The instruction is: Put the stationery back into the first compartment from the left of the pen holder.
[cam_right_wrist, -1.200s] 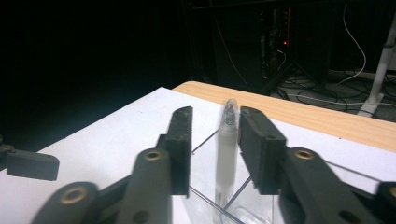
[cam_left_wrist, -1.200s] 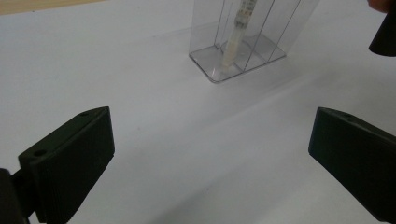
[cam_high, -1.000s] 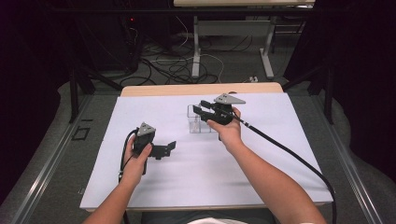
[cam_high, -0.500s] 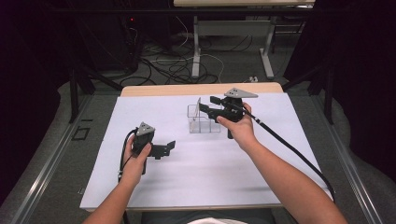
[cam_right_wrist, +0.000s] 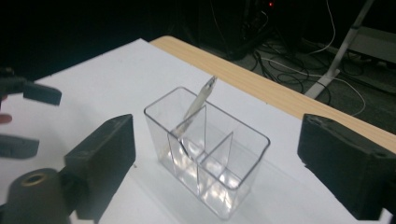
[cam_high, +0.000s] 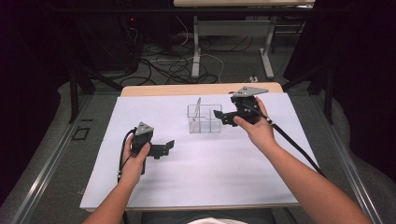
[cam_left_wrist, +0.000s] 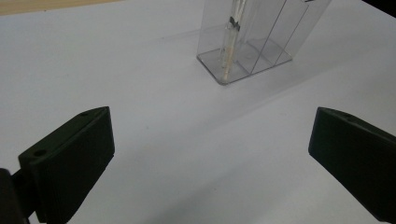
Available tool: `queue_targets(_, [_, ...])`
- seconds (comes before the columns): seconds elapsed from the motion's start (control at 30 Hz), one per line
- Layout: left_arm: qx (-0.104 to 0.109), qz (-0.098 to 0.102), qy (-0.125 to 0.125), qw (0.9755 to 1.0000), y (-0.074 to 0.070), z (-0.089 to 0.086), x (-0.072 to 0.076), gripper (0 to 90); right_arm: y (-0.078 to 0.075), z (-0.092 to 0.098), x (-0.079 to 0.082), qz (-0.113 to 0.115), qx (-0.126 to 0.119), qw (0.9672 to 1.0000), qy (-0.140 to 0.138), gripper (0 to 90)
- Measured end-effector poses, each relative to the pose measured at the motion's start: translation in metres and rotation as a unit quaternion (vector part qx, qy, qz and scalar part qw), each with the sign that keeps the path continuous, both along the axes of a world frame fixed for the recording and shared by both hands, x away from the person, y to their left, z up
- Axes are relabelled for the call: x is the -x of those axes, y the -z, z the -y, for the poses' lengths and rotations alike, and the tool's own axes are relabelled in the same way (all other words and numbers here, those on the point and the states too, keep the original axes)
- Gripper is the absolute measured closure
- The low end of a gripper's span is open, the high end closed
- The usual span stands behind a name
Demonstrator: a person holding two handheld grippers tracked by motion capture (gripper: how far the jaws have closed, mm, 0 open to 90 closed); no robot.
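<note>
A clear divided holder (cam_high: pixel 204 119) is seen standing near the far edge of the white surface (cam_high: pixel 201 177), a slim pen (cam_right_wrist: pixel 196 105) leaning in one compartment. The right gripper (cam_high: pixel 223 116), its jaws just opened wide and empty, is held beside the holder. The left gripper (cam_high: pixel 164 149) is held wide, nearer the left edge.

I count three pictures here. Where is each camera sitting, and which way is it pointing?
High view: above the person's side, looking forward and down on the white table; both forearms, left gripper and right gripper show.
Left gripper view: rides that gripper, looking between its open jaws across the table at the clear organizer.
Right gripper view: looks down between its open jaws into the organizer.
Shared: the organizer and the pen leaning in it.
</note>
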State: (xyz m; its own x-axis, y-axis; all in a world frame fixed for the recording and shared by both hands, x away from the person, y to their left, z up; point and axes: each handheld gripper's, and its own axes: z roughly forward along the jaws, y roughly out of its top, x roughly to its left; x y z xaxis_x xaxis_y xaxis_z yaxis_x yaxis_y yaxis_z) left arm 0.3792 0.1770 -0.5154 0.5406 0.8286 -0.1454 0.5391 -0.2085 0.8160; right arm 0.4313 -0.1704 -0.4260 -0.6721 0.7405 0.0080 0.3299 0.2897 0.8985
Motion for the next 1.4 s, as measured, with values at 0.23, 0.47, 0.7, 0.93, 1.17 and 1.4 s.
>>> queue_targets(0.23, [0.002,-0.002,-0.003,1.0000,0.000,-0.002,0.000,0.2,-0.005,0.015,0.009,-0.022,0.041,0.9986,0.027,0.0])
queue_targets(0.47, [0.005,-0.004,-0.008,0.9999,0.000,-0.004,-0.001,0.2,-0.006,0.040,0.015,-0.030,0.044,0.9966,0.063,0.0])
queue_targets(0.7, [0.004,-0.001,-0.010,0.9999,0.000,-0.006,-0.002,0.2,0.003,0.064,0.022,-0.037,0.031,0.9953,0.084,0.5])
queue_targets(0.93, [0.002,-0.004,-0.013,0.9999,0.001,-0.008,-0.002,0.2,0.029,0.090,0.031,-0.036,-0.001,0.9937,0.106,0.7])
queue_targets(1.17, [0.002,-0.005,-0.018,0.9998,0.001,-0.010,-0.003,0.3,0.060,0.111,0.036,-0.057,-0.025,0.9869,0.149,1.0])
queue_targets(1.4, [0.004,-0.008,-0.022,0.9997,0.002,-0.011,-0.003,0.3,0.087,0.126,0.040,-0.074,-0.013,0.9824,0.171,3.2])
